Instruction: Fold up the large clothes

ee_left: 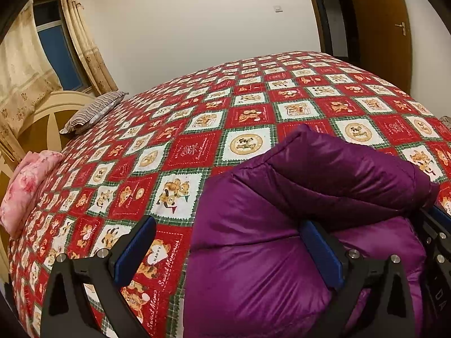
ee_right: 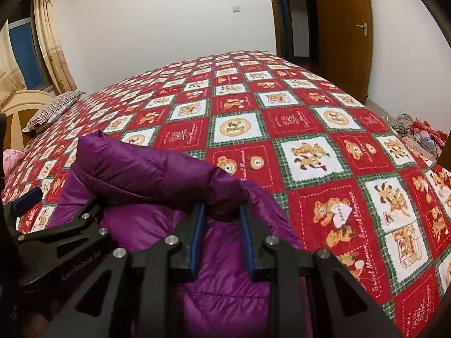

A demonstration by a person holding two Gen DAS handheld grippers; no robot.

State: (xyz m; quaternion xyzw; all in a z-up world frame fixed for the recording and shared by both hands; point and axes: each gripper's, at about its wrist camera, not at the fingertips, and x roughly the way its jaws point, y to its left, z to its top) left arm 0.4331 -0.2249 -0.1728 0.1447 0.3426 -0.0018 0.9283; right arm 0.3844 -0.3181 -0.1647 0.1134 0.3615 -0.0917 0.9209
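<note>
Red patchwork bedspread (ee_right: pixel 310 129) covers the bed, with one purple puffer jacket (ee_left: pixel 267 239) bunched at the lower frame edge, its folded sleeve (ee_right: pixel 152 169) running lengthwise from upper left to lower right. Of the two grippers, the right gripper (ee_right: pixel 222 231) is nearly closed, pinching the sleeve's cuff. The left gripper (ee_left: pixel 228 250) is spread wide, gripping nothing, one finger resting against the jacket.

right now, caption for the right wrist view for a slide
Right gripper pinches a purple puffer jacket on a red bear-print bedspread.
</note>
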